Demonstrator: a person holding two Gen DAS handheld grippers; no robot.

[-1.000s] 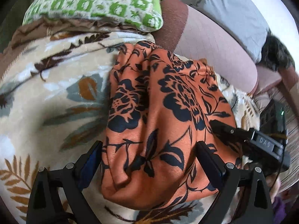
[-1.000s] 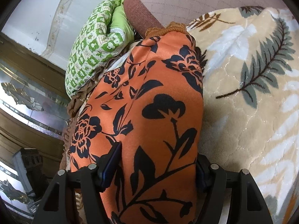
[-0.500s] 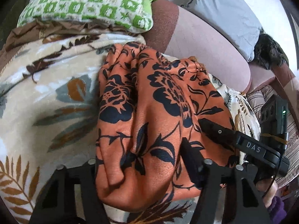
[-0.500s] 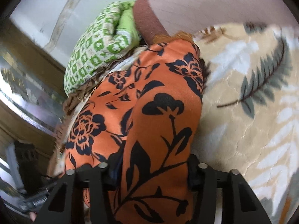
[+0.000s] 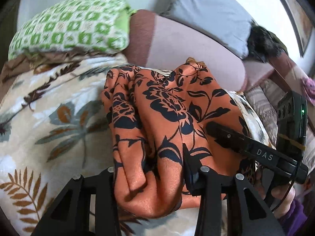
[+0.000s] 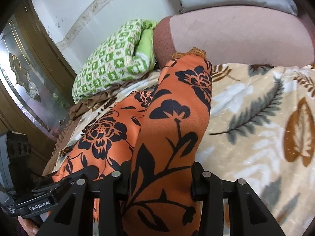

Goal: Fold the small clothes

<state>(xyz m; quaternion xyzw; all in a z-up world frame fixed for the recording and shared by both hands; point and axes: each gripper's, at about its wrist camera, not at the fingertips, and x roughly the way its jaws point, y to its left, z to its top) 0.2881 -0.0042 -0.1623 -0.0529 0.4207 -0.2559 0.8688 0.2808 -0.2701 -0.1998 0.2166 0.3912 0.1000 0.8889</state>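
An orange garment with black flowers [image 5: 167, 102] lies bunched on a floral blanket [image 5: 49, 118]. My left gripper [image 5: 150, 167] is at its near end, jaws closing, with a thick fold of the cloth pinched between the pads and lifted off the blanket. In the right wrist view the same garment [image 6: 177, 118] runs away from my right gripper [image 6: 160, 169], whose jaws are also closing and squeezing a fold. The right gripper's finger [image 5: 216, 129] rests on the cloth at the right of the left wrist view.
A green checked pillow [image 5: 69, 25] and a pink bolster [image 5: 187, 45] border the far side of the blanket [image 6: 256, 137]. A grey pillow [image 5: 206, 9] leans behind them. A wooden door with glass [image 6: 23, 68] stands at the left. A hand [image 5: 281, 194] holds the right gripper.
Both pairs of jaws narrowed from wide apart until they pinch the orange cloth. Both grippers rose, and the garment's near end bunched up and lifted with them.
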